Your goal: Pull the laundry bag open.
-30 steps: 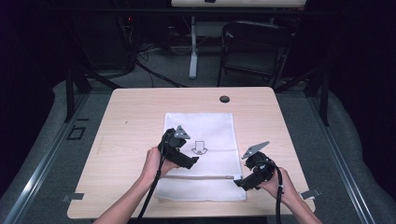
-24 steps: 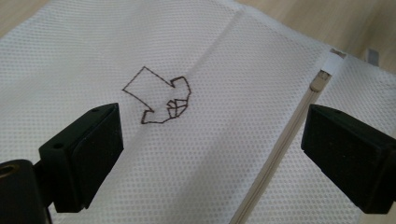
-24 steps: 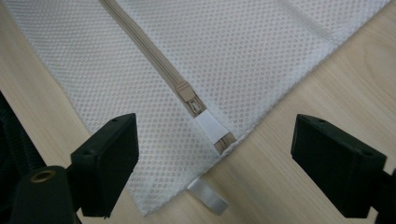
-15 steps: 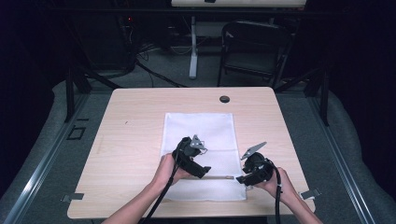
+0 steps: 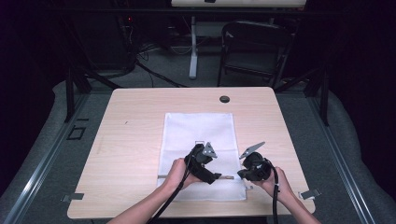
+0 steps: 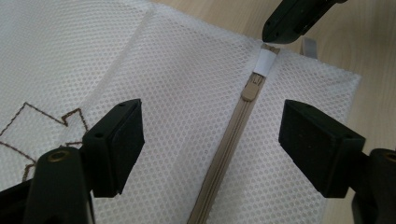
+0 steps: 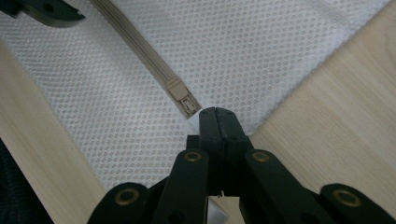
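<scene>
The white mesh laundry bag with a beige zipper (image 5: 198,140) lies flat on the light wooden table (image 5: 135,116), its long side running away from me and its zipper edge nearest to me.

My right gripper (image 7: 215,113) is clenched. Its two black jaws meet tip to tip at the end of the beige zipper (image 7: 140,51), just past the beige slider (image 7: 180,95). They pinch the bag's end there; the exact piece caught between the pads is hidden under the tips. In the high view this right gripper (image 5: 245,173) sits at the bag's near right corner, close to the table's front edge.

My left gripper (image 6: 212,135) is released. Its jaws have just been closing in, yet they stand well apart, one on each side of the zipper line, with the mesh below them and nothing pressed. In the left gripper view the slider (image 6: 252,86) lies ahead of the jaws, with a small white tab (image 6: 266,60) beyond it, touched by the right gripper's dark tip. A brown stitched outline (image 6: 42,123) marks the mesh to one side.

In the high view the left gripper (image 5: 215,177) hovers over the zipper, near the right one.
</scene>
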### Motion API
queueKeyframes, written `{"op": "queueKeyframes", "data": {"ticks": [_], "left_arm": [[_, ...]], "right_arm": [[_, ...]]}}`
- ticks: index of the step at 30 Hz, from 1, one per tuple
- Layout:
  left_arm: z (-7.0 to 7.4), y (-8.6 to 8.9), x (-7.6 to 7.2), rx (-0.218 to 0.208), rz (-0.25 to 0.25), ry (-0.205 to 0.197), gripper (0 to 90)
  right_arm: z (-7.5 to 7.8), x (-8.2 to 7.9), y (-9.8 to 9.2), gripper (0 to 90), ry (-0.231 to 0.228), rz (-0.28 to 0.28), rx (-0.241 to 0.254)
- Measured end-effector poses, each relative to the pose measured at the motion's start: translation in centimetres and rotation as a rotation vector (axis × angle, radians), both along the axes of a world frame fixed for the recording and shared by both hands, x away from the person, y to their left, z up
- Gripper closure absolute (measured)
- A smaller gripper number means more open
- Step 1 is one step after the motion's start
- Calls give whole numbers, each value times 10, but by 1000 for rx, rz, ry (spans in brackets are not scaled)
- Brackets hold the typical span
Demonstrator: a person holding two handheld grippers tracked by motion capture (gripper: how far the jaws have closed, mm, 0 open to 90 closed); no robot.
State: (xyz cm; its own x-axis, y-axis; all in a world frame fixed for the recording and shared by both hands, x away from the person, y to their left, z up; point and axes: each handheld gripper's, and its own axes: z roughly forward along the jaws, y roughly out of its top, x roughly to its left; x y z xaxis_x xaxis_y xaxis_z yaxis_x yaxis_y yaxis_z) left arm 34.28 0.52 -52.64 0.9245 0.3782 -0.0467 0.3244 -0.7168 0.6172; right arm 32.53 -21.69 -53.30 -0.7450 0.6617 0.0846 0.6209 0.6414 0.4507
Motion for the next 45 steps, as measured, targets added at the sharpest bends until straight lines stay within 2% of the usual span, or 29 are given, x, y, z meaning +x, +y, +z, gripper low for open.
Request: {"op": "queueKeyframes", "data": {"ticks": [6,8,9,10,13,14,20,21,23,24,25,28,29,31,36,37,42,45], "left_arm": [[-9,-11,-2,3,-30,15,322],[-12,-15,-1,-4,-41,22,368],[-14,-17,-1,-6,-45,27,386],[-15,-19,0,-3,-51,30,406],[-21,-25,0,-7,-68,42,473],[-23,-27,0,-3,-69,46,493],[-34,-43,-1,38,-117,68,594],[-35,-45,-1,43,-119,59,607],[-35,-47,0,48,-123,57,660],[-35,-47,0,53,-122,47,683],[-35,-48,-1,61,-130,38,712],[-34,-50,-3,63,-143,12,768],[-34,-51,-3,63,-149,16,784],[-34,-51,-4,69,-152,8,794],[-35,-49,-1,46,-144,39,804],[-35,-49,-1,44,-144,39,806],[-36,-48,-1,25,-116,54,810],[-37,-47,0,26,-124,59,810]], "right_arm": [[-6,2,4,900,16,5,6],[-7,3,5,900,25,-8,17],[-9,2,5,900,22,-31,38],[-8,4,3,900,29,-6,12],[-11,6,2,900,34,-18,26],[-12,7,1,900,35,-15,11],[-17,7,5,900,44,-15,1],[-19,8,6,900,53,-4,-5],[-21,5,9,900,45,-25,15],[-20,7,8,900,56,-12,-8],[-20,7,7,900,65,-10,-8],[-22,6,7,900,58,-38,16],[-20,7,7,900,63,-23,-3],[-21,6,8,900,73,-44,31],[-21,7,5,900,72,-25,4],[-22,6,6,900,65,-45,23],[-22,7,5,900,67,-31,16],[-23,6,5,900,69,-55,37]]}}
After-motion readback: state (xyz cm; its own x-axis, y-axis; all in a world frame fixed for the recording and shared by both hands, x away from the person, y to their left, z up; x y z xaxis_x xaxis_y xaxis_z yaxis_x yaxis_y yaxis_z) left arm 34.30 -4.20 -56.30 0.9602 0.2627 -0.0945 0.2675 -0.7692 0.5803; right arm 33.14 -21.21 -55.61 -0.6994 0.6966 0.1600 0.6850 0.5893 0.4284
